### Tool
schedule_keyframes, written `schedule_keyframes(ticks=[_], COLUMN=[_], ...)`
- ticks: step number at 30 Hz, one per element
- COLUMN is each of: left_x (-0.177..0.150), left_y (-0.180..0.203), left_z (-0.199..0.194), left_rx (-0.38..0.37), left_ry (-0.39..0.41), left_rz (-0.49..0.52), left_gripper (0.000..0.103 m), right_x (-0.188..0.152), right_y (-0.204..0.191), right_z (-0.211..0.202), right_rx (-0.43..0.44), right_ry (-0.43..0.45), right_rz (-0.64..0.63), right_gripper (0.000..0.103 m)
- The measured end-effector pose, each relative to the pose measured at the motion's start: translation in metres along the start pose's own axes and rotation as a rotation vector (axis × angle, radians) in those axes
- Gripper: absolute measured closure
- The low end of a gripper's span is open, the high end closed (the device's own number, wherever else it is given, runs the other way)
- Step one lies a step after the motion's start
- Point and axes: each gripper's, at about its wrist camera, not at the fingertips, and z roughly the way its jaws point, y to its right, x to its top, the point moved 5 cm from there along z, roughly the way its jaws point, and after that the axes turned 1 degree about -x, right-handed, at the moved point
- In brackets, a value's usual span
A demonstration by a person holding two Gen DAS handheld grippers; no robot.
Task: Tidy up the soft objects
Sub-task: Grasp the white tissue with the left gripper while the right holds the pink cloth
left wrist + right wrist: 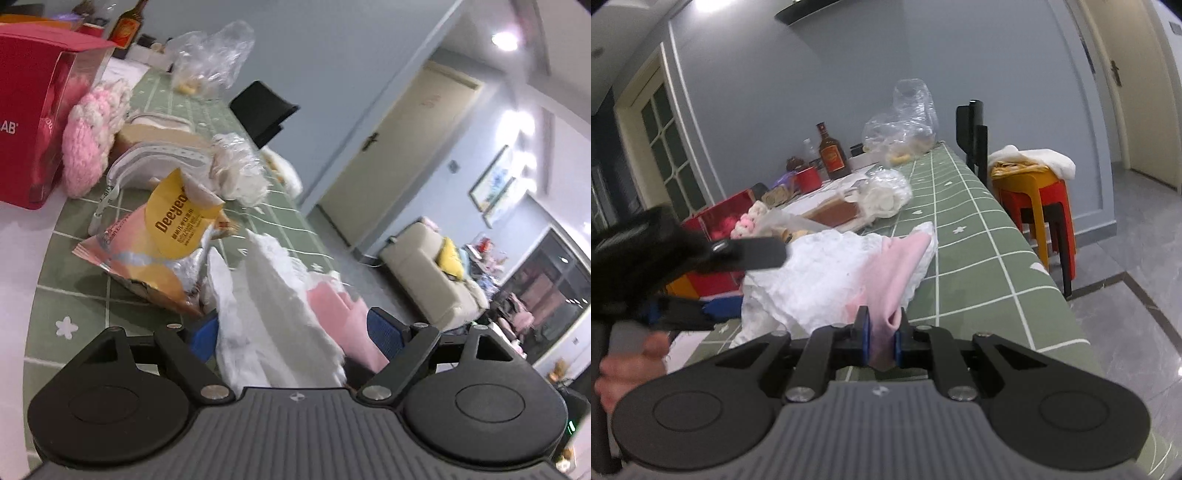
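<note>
A white and pink cloth [831,273] lies bunched on the green grid tablecloth [979,236]. My right gripper [882,339] is shut on the cloth's pink edge [886,332] near the table's front. In the left wrist view the same cloth [273,314] fills the gap between the blue pads [384,328] of my left gripper [291,332], which stands wide apart around it. The left gripper also shows blurred in the right wrist view [713,306], at the cloth's left side.
A pink knitted item [88,140], a red box [33,110], an orange snack bag [155,251], a white pouch [155,166] and clear plastic bags [210,55] crowd the table. Bottles [833,151] stand at the back. Stacked stools [1034,199] stand beside the table.
</note>
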Motion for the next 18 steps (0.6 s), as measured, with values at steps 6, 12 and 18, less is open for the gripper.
schedule_keyframes(ticks=[6, 12, 18], left_x=[0.001, -0.010, -0.008], left_y=[-0.009, -0.008, -0.019], left_z=[0.019, 0.002, -0.034], left_rx=[0.122, 0.155, 0.215], left_ry=[-0.017, -0.013, -0.041], left_rz=[-0.051, 0.137, 0.162], left_gripper=[0.050, 0.091, 0.093], right_x=[0.000, 0.002, 0.003], right_y=[0.001, 0.005, 0.004], right_z=[0.000, 0.000, -0.005], right_rx=[0.005, 0.009, -0.024], right_ry=[0.003, 0.007, 0.014], right_rz=[0.011, 0.078, 0.062], right_gripper=[0.092, 0.086, 0.078])
